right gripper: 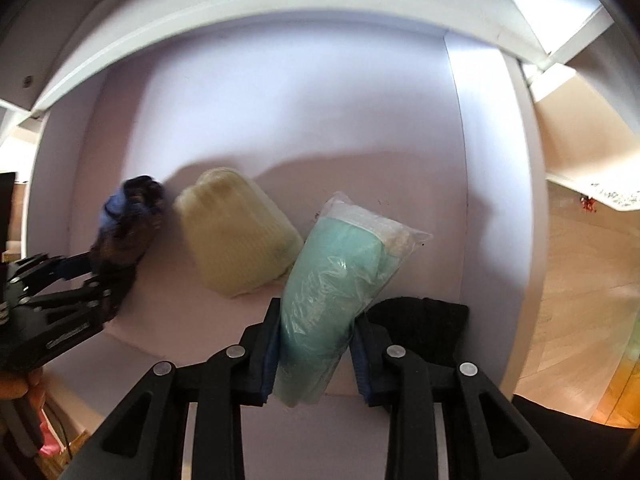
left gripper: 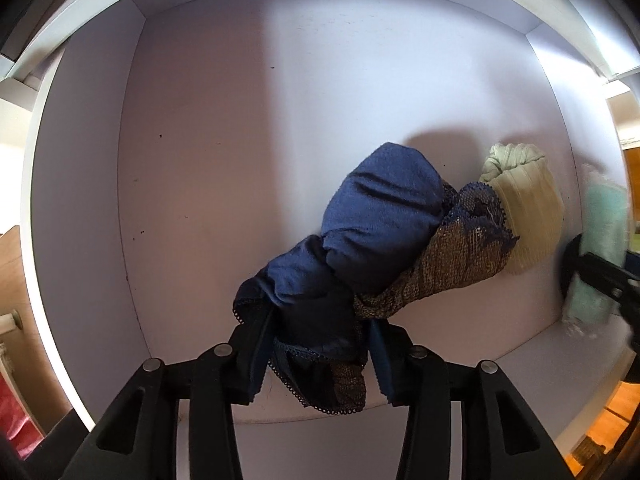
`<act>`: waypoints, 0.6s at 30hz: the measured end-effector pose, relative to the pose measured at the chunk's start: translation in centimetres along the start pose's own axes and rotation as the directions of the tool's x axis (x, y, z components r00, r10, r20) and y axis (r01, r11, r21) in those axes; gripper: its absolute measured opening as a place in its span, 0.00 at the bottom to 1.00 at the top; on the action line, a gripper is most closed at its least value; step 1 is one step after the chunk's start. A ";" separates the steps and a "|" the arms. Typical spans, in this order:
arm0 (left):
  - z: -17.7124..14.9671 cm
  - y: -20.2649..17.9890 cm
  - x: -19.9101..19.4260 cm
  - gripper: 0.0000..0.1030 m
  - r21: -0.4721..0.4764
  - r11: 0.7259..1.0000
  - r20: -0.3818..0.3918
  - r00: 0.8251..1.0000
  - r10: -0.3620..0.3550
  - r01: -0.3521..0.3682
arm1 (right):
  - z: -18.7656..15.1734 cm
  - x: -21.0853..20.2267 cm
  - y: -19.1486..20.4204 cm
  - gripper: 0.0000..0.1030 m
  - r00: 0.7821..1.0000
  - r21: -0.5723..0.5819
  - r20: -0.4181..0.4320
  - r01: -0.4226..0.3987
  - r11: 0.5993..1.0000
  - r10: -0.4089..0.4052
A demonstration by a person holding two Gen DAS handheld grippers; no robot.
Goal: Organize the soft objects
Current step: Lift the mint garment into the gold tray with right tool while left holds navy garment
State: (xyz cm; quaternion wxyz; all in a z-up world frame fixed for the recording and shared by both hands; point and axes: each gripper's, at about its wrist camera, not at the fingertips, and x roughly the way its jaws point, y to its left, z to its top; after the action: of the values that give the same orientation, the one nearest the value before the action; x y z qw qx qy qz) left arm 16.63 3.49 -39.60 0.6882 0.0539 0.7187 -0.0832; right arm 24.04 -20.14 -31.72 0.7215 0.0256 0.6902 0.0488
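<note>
I am looking down into a white drawer (left gripper: 200,160). My left gripper (left gripper: 316,332) is shut on a dark blue cloth bundle (left gripper: 372,216) with lace trim and a brown mesh part; the bundle reaches across the drawer floor to a pale yellow-green ribbed knit roll (left gripper: 524,208). My right gripper (right gripper: 316,344) is shut on a teal soft item in a clear plastic bag (right gripper: 336,272), held just right of the knit roll (right gripper: 236,236). In the right wrist view the left gripper (right gripper: 80,272) and its blue bundle (right gripper: 128,216) appear at the left, blurred.
A black cloth (right gripper: 420,328) lies on the drawer floor (right gripper: 280,120) behind my right finger, near the right wall. Wooden flooring (right gripper: 580,280) shows beyond that wall. Something red (left gripper: 16,420) sits outside the drawer at lower left.
</note>
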 end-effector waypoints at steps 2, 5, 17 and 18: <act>0.6 -0.3 0.8 0.44 0.005 1.000 0.001 1.000 0.002 -0.002 | -0.2 -1.1 0.5 0.29 1.000 -0.014 0.018 -0.013 1.000 0.013; 0.7 -0.3 0.7 0.44 0.004 1.000 0.002 1.000 0.001 -0.001 | -0.2 -3.6 1.9 0.29 0.997 -0.034 0.062 -0.033 0.999 0.035; 0.5 -0.4 0.9 0.45 0.008 1.000 -0.002 1.000 0.013 -0.013 | -0.8 -12.4 1.1 0.29 0.956 -0.150 0.263 -0.093 0.984 0.130; 0.5 -0.4 0.9 0.45 0.007 1.000 -0.002 1.000 0.013 -0.013 | -0.8 -13.1 1.2 0.29 0.950 -0.165 0.281 -0.091 0.982 0.136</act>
State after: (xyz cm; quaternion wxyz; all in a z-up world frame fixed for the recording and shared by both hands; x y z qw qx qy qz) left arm 17.04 2.94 -40.51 0.6876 0.0611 0.7189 -0.0815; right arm 22.62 -20.39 -18.61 0.8112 0.0178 0.5680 0.1378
